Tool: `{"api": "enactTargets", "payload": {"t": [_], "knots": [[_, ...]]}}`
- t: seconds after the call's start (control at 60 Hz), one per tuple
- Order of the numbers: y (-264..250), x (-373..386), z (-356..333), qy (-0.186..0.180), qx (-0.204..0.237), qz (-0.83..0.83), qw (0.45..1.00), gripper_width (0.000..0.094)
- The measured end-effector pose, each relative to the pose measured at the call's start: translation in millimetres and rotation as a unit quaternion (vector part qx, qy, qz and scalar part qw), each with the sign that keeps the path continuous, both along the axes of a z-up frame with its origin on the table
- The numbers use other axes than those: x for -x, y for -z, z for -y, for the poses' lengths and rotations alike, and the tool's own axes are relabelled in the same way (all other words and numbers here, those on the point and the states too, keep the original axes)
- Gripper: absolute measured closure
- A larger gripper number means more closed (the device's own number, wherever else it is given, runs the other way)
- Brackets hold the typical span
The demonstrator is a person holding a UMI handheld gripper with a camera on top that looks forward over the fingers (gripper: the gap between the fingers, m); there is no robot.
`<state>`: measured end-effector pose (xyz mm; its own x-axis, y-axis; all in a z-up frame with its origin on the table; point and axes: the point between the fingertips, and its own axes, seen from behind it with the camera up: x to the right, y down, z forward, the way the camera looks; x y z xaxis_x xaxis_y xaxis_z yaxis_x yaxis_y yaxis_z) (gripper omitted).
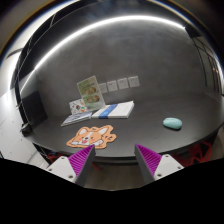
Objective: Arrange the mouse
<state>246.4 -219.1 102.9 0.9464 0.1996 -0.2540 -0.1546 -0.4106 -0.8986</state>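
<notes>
Mouse [173,123]: small, rounded and pale teal, lying alone on the dark worktop [140,135] at about two o'clock from the gripper [114,160], well beyond it. Jaws stand wide apart, holding nothing, purple pads [82,157] facing inward. An orange mat [92,138] lies just ahead at eleven o'clock; books [103,111] sit farther back.

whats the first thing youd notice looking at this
The orange mouse pad stands out on the dark table, just ahead of the hand-held gripper, whose purple-padded fingers stand open. A pale teal mouse lies alone off to the pad's right, and books sit beyond the pad.
</notes>
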Motion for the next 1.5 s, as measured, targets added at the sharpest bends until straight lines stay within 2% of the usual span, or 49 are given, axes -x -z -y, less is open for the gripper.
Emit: {"api": "enactTargets", "payload": {"t": [0.2, 0.333, 0.467, 0.567, 0.683, 0.817, 0.917, 1.1, 1.2, 1.25, 1.267, 1.283, 1.3, 1.35, 1.367, 1.5], "knots": [[26, -46, -17, 0.046, -0.009, 0.045, 0.998, 0.0115], [51, -89, -25, 0.085, 0.015, 0.057, 0.995, 0.0116], [72, -144, -56, 0.136, 0.018, 0.085, 0.987, 0.0116], [86, -186, -86, 0.160, 0.015, 0.121, 0.980, 0.0113], [106, -240, -123, 0.196, 0.035, 0.153, 0.968, 0.0107], [115, -259, -165, 0.191, 0.049, 0.138, 0.971, 0.0113], [120, -268, -185, 0.191, 0.077, 0.114, 0.972, 0.0106], [116, -278, -219, 0.160, 0.099, 0.136, 0.973, 0.0098], [117, -282, -234, 0.161, 0.113, 0.118, 0.973, 0.0081], [117, -288, -242, 0.166, 0.118, 0.117, 0.972, 0.0116], [117, -288, -245, 0.166, 0.118, 0.118, 0.972, 0.0090], [117, -288, -246, 0.165, 0.119, 0.117, 0.972, 0.0122], [118, -287, -247, 0.166, 0.120, 0.116, 0.972, 0.0213], [119, -288, -249, 0.174, 0.123, 0.115, 0.970, 0.0322], [119, -289, -249, 0.180, 0.122, 0.114, 0.969, 0.0405], [121, -289, -249, 0.207, 0.131, 0.111, 0.963, 0.0452]]}}
